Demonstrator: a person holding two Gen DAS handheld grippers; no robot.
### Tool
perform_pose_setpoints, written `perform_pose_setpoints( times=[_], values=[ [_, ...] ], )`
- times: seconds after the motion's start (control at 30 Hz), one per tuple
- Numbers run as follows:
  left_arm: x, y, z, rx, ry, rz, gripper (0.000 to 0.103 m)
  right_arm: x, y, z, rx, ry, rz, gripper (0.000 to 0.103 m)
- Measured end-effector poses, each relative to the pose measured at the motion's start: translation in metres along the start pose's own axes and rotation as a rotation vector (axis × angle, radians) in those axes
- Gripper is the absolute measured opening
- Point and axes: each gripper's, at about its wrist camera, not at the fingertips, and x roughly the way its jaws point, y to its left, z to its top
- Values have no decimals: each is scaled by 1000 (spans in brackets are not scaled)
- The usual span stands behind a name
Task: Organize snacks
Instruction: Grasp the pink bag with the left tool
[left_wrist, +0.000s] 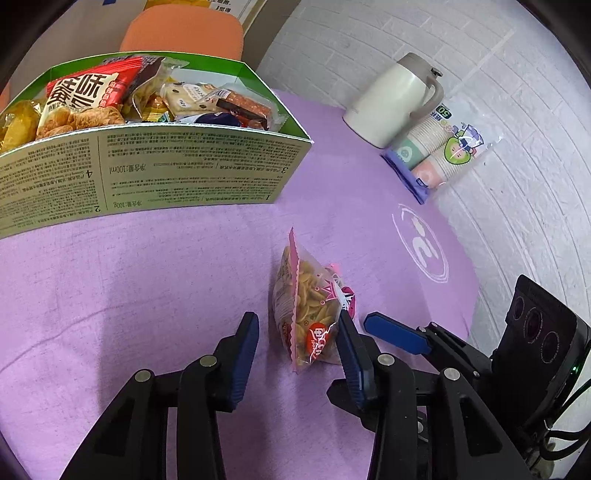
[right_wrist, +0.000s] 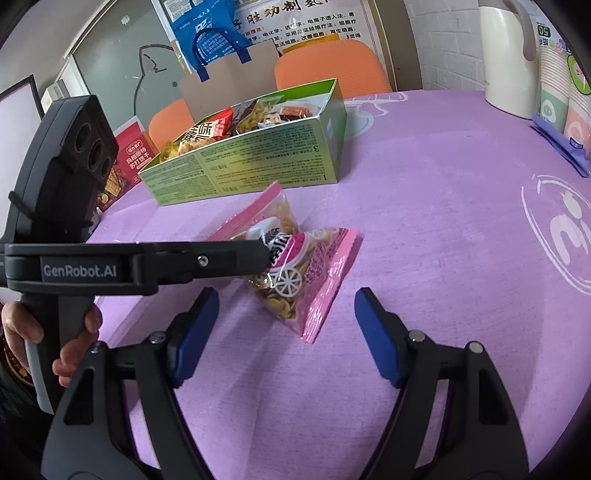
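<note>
A pink-edged clear snack bag (left_wrist: 308, 314) of yellow crisps lies on the purple tablecloth, also in the right wrist view (right_wrist: 295, 266). My left gripper (left_wrist: 299, 325) is open, its fingers on either side of the bag's near end, its right pad touching the bag. It reaches in from the left in the right wrist view (right_wrist: 258, 254). My right gripper (right_wrist: 284, 306) is open and empty just in front of the bag; one of its fingers (left_wrist: 397, 334) shows in the left wrist view. A green cardboard box (left_wrist: 155, 166) (right_wrist: 258, 158) holds several snack packets.
A white thermos jug (left_wrist: 391, 99) and a pack of paper cups (left_wrist: 439, 147) stand by the white brick wall at the table's right. Orange chairs (right_wrist: 328, 66) stand behind the table. A red biscuit box (right_wrist: 122, 166) stands left of the green box.
</note>
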Motion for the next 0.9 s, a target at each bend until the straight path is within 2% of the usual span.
perform_pose_setpoints(
  times=[0.17, 0.33, 0.43, 0.6, 0.63, 0.67, 0.7, 0.73, 0.83, 0.9],
  values=[
    [-12, -5, -2, 0, -19, 16, 42, 0, 1, 0, 2, 1, -4, 76],
    [-26, -11, 9, 5, -76, 26, 50, 4, 3, 3, -4, 2, -6, 76],
    [-18, -11, 14, 14, -49, 33, 50, 5, 4, 4, -7, 2, -4, 75],
    [-1, -5, 9, 3, -2, -10, 49, 11, 4, 7, -11, 6, -23, 74],
    [1, -4, 8, 0, 4, -14, 49, 12, 4, 7, -9, 5, -28, 69],
    [3, -3, 6, 1, 8, -19, 45, 13, 4, 7, -11, 4, -31, 59],
    [4, -2, 5, -2, 14, -31, 39, 14, 4, 8, -13, 6, -39, 56],
    [4, -2, 4, -5, 14, -32, 39, 16, 5, 9, -17, 10, -47, 54],
    [1, -4, 3, -3, -1, -20, 35, 16, 9, 10, -31, 6, -36, 36],
    [-3, -6, 3, -2, -7, -19, 35, 12, 10, 11, -17, -2, -28, 34]
  ],
)
